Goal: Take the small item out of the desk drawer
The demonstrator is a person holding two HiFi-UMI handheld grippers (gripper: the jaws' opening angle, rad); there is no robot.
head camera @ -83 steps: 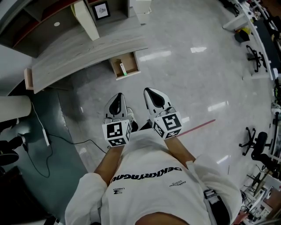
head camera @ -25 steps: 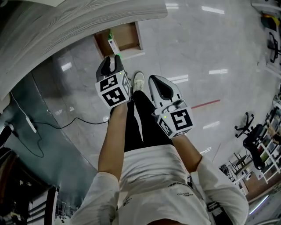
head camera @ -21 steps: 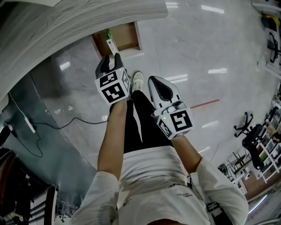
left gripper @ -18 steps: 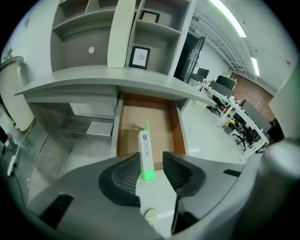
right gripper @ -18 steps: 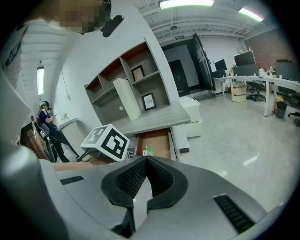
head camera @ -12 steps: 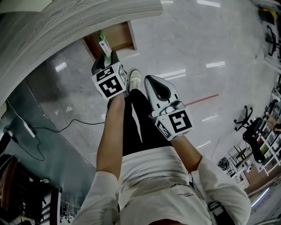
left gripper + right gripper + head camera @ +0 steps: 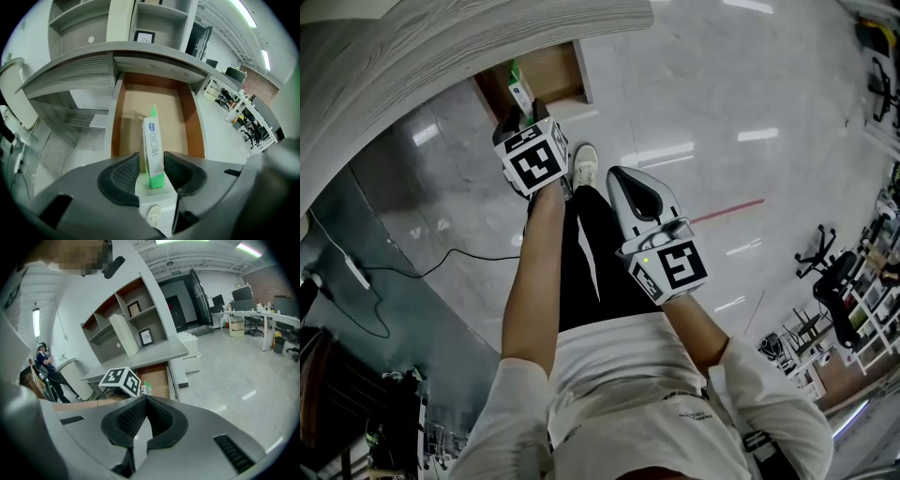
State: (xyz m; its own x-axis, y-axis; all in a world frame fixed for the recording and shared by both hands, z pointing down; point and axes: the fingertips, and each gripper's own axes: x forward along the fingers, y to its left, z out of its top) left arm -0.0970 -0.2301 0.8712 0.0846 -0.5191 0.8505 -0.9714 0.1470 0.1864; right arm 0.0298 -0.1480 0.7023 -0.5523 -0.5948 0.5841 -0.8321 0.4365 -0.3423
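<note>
The left hand-held gripper [image 7: 152, 160] has just been opening; its spread jaws straddle the green-and-white box [image 7: 152, 136], unpinched, standing in the open drawer [image 7: 188, 117]. The right hand-held gripper [image 7: 146, 399] is pressed together, empty.

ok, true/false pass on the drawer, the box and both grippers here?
1. The desk drawer is open. True.
2. The left gripper is clamped on the green-and-white box. False: its jaws have just been opening and stand apart, with the box between them and not squeezed.
3. The right gripper is shut and empty. True.
4. The right gripper hangs over the drawer. False: in the head view it sits back over the person's leg.
5. The drawer holds several items. False: only the box shows.
</note>
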